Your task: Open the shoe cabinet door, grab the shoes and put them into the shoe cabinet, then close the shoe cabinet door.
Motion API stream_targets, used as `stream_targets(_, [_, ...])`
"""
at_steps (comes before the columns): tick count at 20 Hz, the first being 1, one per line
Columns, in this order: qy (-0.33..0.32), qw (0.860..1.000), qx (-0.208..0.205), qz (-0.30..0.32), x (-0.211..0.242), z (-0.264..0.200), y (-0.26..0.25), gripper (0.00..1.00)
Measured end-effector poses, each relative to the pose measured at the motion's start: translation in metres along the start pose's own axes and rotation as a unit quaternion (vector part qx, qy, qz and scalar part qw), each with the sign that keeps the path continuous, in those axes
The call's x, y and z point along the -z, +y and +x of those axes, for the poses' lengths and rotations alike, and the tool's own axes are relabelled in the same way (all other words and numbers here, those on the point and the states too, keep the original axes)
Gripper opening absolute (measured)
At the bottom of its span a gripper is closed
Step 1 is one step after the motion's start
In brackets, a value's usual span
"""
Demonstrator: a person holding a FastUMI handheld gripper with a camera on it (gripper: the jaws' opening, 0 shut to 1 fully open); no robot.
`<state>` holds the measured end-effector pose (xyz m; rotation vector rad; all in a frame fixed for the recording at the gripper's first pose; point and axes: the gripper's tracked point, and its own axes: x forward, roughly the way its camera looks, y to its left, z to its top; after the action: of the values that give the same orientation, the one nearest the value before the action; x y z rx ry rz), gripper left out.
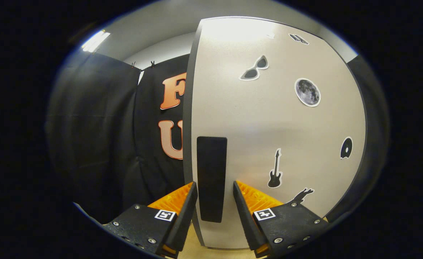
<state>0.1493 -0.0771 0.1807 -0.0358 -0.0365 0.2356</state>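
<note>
The shoe cabinet's white door [269,118] stands close in front of me, with black stickers scattered over it. Its tall black handle [211,169] sits near the door's left edge. My gripper [215,182] is open, one finger on each side of the handle's lower half. The left fingertip is almost against the handle. A narrow gap shows between the handle and the right fingertip. The door's dark left edge [187,118] faces me.
Black booth cloth [99,136] hangs to the left of the cabinet and behind it. A strip of light wooden floor [197,250] shows under the door between the fingers. A ceiling light [95,40] glows above the cloth.
</note>
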Motion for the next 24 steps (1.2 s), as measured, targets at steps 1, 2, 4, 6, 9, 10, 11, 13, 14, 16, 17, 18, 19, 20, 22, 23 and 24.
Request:
stream_targets(1, [0.001,1.0,0.002,0.001,0.001,0.002,0.0,0.65])
stream_targets(2, [-0.002,1.0,0.003,0.003,0.0,0.0,0.0,0.65])
stream_targets(4, [0.001,1.0,0.006,0.005,0.0,0.004,-0.001,0.65])
stream_targets(6, [0.011,1.0,0.01,0.016,0.002,0.003,-0.001,0.66])
stream_targets(9, [0.008,0.999,0.013,0.029,-0.001,-0.009,0.001,0.69])
stream_targets(10, [0.004,1.0,0.016,0.027,-0.003,-0.018,0.001,0.69])
stream_targets(11, [0.003,1.0,0.018,0.024,-0.003,-0.029,0.0,0.69])
stream_targets(13, [0.001,0.999,0.031,0.016,-0.007,-0.053,-0.004,0.7])
stream_targets(14, [-0.001,0.999,0.039,0.014,-0.009,-0.067,-0.007,0.7])
stream_targets(16, [-0.007,0.998,0.058,0.008,-0.016,-0.095,-0.015,0.7])
stream_targets(17, [-0.009,0.998,0.07,0.004,-0.017,-0.111,-0.02,0.71])
stream_targets(18, [-0.01,0.997,0.079,0.0,-0.019,-0.125,-0.024,0.71])
stream_targets(19, [-0.011,0.996,0.09,-0.002,-0.02,-0.139,-0.028,0.71])
stream_targets(20, [-0.012,0.995,0.1,-0.003,-0.021,-0.152,-0.032,0.72])
stream_targets(22, [-0.016,0.992,0.122,0.0,-0.018,-0.178,-0.041,0.73])
stream_targets(23, [-0.015,0.991,0.131,0.004,-0.015,-0.191,-0.045,0.74])
stream_targets(24, [-0.014,0.99,0.14,0.007,-0.012,-0.201,-0.048,0.75])
